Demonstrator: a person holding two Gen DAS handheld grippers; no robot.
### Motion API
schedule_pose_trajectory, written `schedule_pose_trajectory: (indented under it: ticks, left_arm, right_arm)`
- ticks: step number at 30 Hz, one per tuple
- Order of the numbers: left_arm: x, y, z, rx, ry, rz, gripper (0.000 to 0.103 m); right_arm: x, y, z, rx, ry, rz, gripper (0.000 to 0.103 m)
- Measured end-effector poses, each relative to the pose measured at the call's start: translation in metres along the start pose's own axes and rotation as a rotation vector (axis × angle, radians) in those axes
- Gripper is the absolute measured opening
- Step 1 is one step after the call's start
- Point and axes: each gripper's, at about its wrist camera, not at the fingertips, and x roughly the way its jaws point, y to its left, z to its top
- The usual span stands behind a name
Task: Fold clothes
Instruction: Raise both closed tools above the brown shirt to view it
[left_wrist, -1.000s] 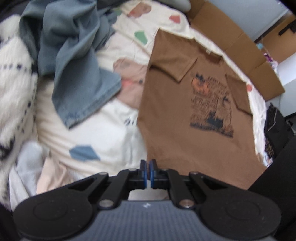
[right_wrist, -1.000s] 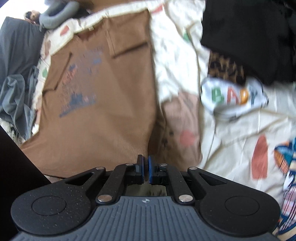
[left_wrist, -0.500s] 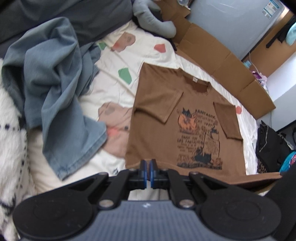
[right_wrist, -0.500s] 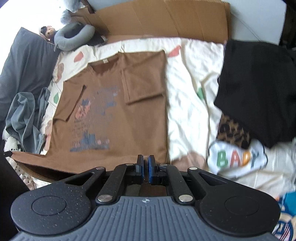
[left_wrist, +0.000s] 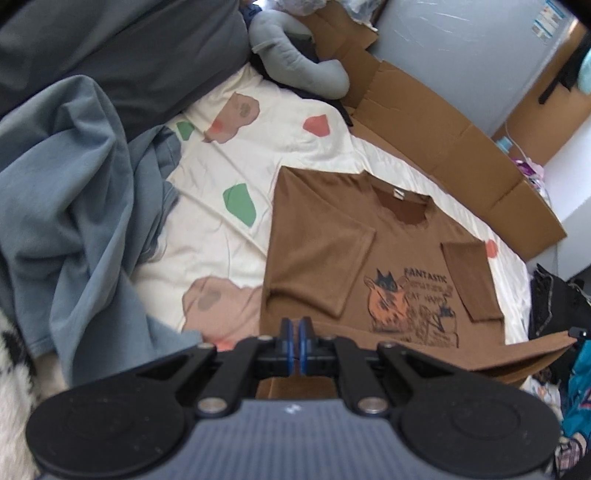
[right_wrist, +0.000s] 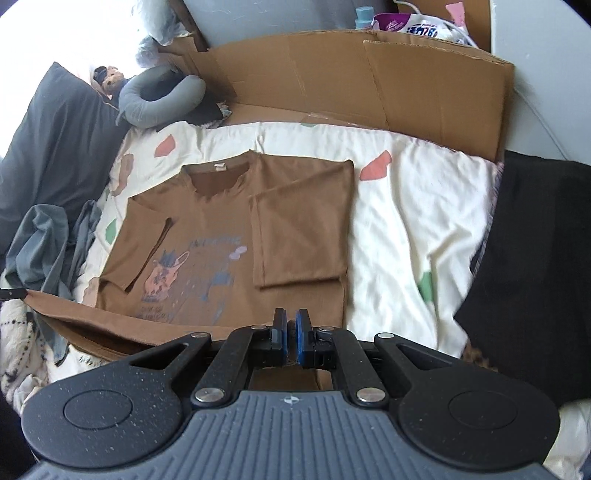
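left gripper and right gripper each pinching the lifted hem of brown t-shirt; body spread ahead on patterned bedsheet, sleeves folded inward; blue garment left.

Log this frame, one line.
step: hem fold | left tongs: shut on brown T-shirt hem | right tongs: same | sleeves: folded in
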Motion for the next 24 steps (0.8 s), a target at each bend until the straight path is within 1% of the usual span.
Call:
schedule_pose_trajectory:
  ticks: [5, 9, 14, 16, 20, 24]
  left_arm:
    - [0.044, 0.009, 0.018, 0.004, 0.007, 0.007, 0.003]
    - [0.079, 0.017, 0.032, -0.005, 0.013, 0.001, 0.003]
    - [0.124, 0.023, 0.048, -0.001, 0.047, -0.004, 0.003]
    - [0.134, 0.025, 0.052, -0.019, 0.057, -0.007, 0.003]
    - [0.151, 0.024, 0.061, -0.01, 0.097, 0.006, 0.003]
    - [0.158, 0.028, 0.075, -0.019, 0.113, 0.012, 0.003]
  right_arm:
    - [0.038, -0.005, 0.022, 0.003, 0.015, -0.013, 0.003]
    - [0.069, -0.008, 0.035, -0.015, 0.045, -0.028, 0.003]
    - [0.112, -0.016, 0.048, -0.02, 0.081, -0.051, 0.003]
    - [0.131, -0.021, 0.053, -0.006, 0.102, -0.058, 0.003]
    - [0.16, -0.029, 0.059, 0.035, 0.14, -0.075, 0.003]
    - [0.173, -0.028, 0.069, 0.044, 0.162, -0.083, 0.003]
